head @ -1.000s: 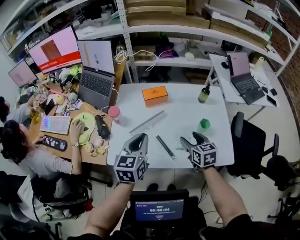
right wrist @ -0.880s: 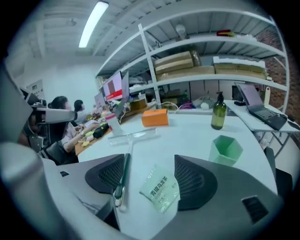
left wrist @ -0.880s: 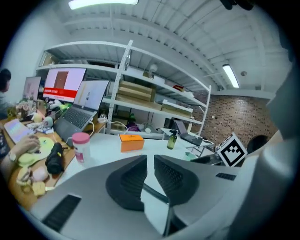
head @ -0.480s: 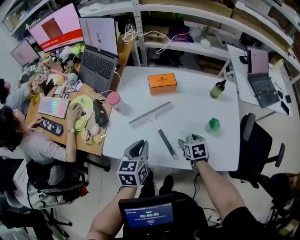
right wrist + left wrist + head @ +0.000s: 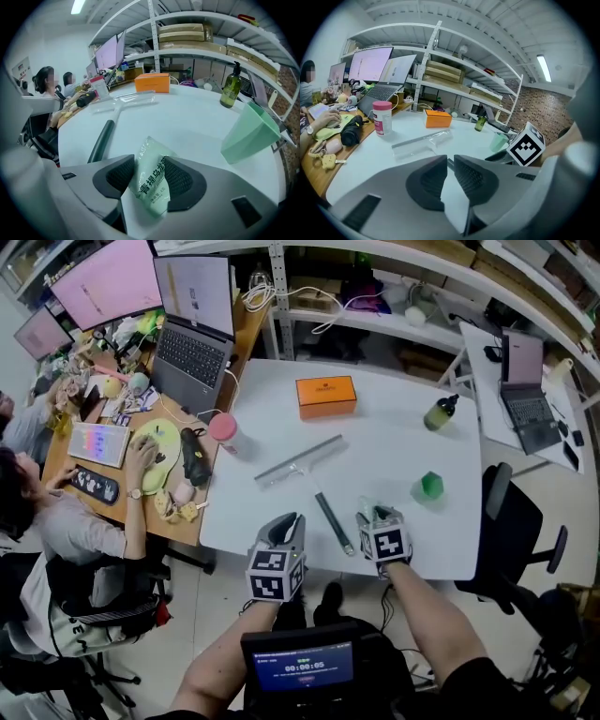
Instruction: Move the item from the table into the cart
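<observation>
Small pale-green tea sachet [image 5: 151, 187], glossy with dark print, lies on the white desk [image 5: 375, 442] near its front edge. The right gripper [image 5: 149, 164] has just been closing its jaws and now pinches it by both sides, I'd guess to lift it cartwards. Left gripper [image 5: 449, 161] hovers alongside, jaws pressed together, empty.

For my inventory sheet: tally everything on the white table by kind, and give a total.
orange box: 1
bottles: 2 (pump bottle, pink-capped bottle)
green cup: 1
sachet: 1
dark rod: 1
clear-wrapped bar: 1
Total: 7
</observation>
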The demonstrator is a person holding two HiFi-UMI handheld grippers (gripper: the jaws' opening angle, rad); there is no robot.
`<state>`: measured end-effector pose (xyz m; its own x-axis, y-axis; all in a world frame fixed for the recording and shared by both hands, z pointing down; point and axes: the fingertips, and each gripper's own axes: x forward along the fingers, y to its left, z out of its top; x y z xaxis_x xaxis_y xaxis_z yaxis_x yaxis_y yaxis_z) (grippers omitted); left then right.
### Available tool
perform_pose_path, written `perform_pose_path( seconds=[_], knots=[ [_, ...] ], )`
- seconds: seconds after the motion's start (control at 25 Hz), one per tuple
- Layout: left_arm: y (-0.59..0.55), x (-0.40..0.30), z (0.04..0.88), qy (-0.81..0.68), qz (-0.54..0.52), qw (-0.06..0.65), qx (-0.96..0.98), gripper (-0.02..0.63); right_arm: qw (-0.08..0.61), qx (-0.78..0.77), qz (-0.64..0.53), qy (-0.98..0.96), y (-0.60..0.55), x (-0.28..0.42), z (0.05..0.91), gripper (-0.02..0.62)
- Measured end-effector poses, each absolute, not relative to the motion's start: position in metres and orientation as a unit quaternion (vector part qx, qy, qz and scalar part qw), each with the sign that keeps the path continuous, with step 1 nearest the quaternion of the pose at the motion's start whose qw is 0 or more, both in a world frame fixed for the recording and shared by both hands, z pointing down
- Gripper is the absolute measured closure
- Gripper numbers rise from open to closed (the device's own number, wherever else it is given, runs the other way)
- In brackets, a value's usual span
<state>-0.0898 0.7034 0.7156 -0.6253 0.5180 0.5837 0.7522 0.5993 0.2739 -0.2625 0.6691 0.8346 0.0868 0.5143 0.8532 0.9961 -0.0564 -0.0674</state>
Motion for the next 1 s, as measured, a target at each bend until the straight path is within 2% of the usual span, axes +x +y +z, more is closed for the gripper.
perform_pose_path(
  seconds=[0.2,0.6,0.8,1.0],
  knots=[
    [0.7,-0.096,0.718,-0.867,-0.258,0.232,-0.358,0.545,0.363,-0.633,-0.336,-0.595,0.667,-0.268,0.833,0.514],
    [0.701,-0.093,0.701,-0.873,-0.255,0.22,-0.352,0.545,0.366,-0.625,-0.285,-0.628,0.672,-0.278,0.809,0.552],
    [0.716,-0.095,0.641,-0.886,-0.223,0.182,-0.364,0.545,0.329,-0.647,-0.209,-0.655,0.67,-0.284,0.728,0.554],
    [0.703,-0.13,0.574,-0.914,-0.174,0.143,-0.338,0.545,0.276,-0.651,-0.128,-0.696,0.646,-0.299,0.642,0.554]
  ],
)
